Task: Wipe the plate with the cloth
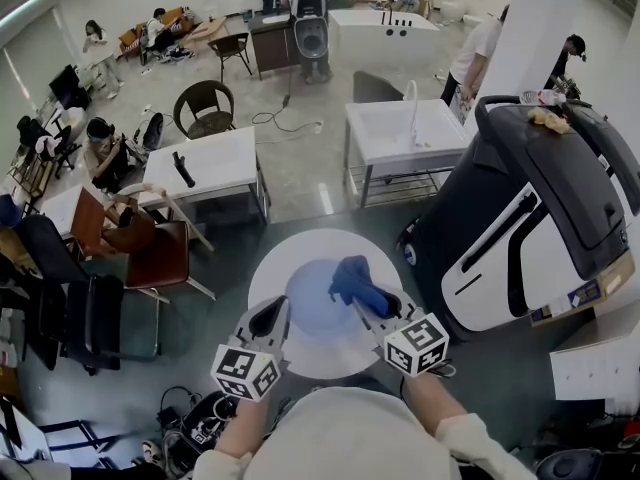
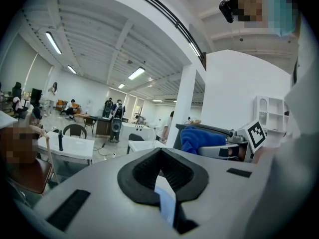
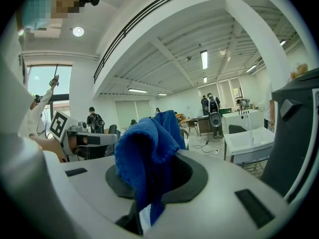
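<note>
While the left gripper [image 1: 272, 314] is sitting with its jaws pressed together on the near rim of the plate [image 1: 312, 306], the right gripper [image 1: 372, 304] is pinching the cloth [image 1: 355, 280]. Both are hanging over the round white table [image 1: 272, 260].

In the left gripper view, a thin pale sliver of plate edge is running down between the black pads [image 2: 142, 171]. It is caught right at the centre of the jaws, with no gap showing on either side. From the head view, the pale blue disc is spreading out ahead of those tips and across toward the right gripper's jaws.

On the other side, the right gripper view is showing the jaws closed on the deep blue fabric. A thick bunch is billowing up above the pads and a tail is dropping down through the slot below them. In the head view, that bunch is sticking out just ahead of the right tips, over the right part of the plate. Whether it is actually pressing on the surface, I cannot tell from here.

The two grippers are pointing roughly level, side by side, each showing up in the other's view. Their marker cubes are riding behind the jaws, the left cube [image 1: 247, 371] and the right cube [image 1: 417, 343], close to the person's sleeves.
</note>
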`<state>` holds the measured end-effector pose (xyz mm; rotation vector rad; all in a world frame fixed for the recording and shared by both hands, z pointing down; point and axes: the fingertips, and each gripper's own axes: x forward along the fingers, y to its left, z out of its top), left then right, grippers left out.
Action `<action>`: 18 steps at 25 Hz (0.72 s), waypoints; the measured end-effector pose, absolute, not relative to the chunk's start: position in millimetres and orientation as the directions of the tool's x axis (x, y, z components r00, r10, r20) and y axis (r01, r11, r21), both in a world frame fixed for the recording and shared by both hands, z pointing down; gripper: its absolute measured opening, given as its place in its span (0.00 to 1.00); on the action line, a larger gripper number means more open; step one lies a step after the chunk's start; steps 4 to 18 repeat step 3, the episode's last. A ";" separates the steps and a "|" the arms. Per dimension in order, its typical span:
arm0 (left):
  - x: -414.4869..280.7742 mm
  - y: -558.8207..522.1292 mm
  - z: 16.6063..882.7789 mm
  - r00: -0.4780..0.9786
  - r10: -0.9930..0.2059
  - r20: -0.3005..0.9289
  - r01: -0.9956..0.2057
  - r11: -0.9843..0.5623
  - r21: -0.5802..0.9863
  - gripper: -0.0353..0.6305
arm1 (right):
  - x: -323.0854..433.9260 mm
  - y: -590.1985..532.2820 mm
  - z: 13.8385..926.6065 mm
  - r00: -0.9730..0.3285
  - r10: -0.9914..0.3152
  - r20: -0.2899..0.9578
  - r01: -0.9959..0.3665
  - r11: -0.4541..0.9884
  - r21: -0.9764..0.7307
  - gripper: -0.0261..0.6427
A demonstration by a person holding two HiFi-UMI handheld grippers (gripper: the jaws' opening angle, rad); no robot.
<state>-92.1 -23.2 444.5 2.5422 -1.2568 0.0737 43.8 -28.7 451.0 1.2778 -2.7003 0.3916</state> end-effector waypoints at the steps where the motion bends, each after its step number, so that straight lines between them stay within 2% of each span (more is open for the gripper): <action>1: -92.5 -23.6 444.4 0.616 -0.767 0.179 -0.783 -0.571 0.247 0.10 | 43.3 -28.9 451.1 -0.633 -0.741 0.226 -0.774 0.608 -0.177 0.18; 18: -93.2 -24.3 444.4 0.617 -0.766 0.180 -0.782 -0.572 0.247 0.10 | 42.5 -29.3 451.4 -0.632 -0.741 0.227 -0.775 0.607 -0.177 0.18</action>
